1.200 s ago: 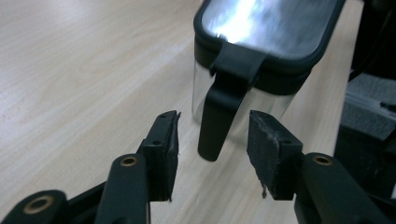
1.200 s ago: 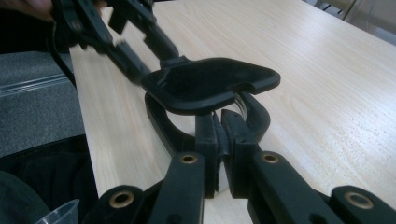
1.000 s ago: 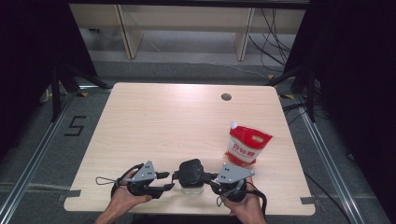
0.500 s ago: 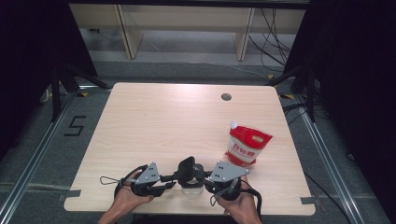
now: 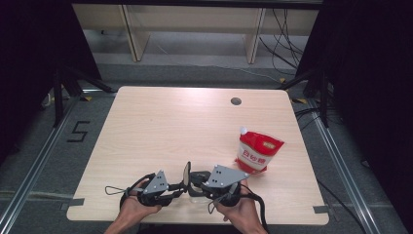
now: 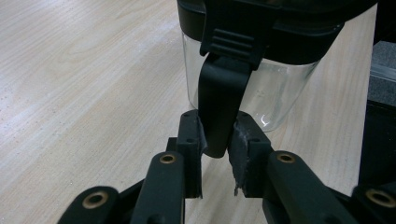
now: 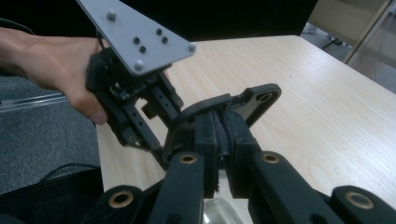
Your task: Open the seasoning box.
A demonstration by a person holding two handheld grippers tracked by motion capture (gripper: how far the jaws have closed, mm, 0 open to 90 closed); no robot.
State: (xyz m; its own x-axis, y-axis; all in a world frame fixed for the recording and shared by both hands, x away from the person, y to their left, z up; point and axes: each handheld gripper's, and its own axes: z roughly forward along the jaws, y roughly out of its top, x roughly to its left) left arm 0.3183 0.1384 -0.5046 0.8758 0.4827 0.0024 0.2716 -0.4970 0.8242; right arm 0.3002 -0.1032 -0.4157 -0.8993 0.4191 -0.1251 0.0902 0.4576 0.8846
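Left gripper view, jar's latch point(image 6: 219, 93) between gripper point(image 6: 217, 140) pads

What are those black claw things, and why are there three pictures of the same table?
A person holds a two-jaw grabber in each hand. One camera looks down from above; the other two ride on the grabbers, looking along their jaws. On the wooden table stands a red and white pouch. Near the person sits a clear jar with a black lid. The left gripper has just been closing and pinches the lid's latch tab. The right gripper is shut on the lid's edge.
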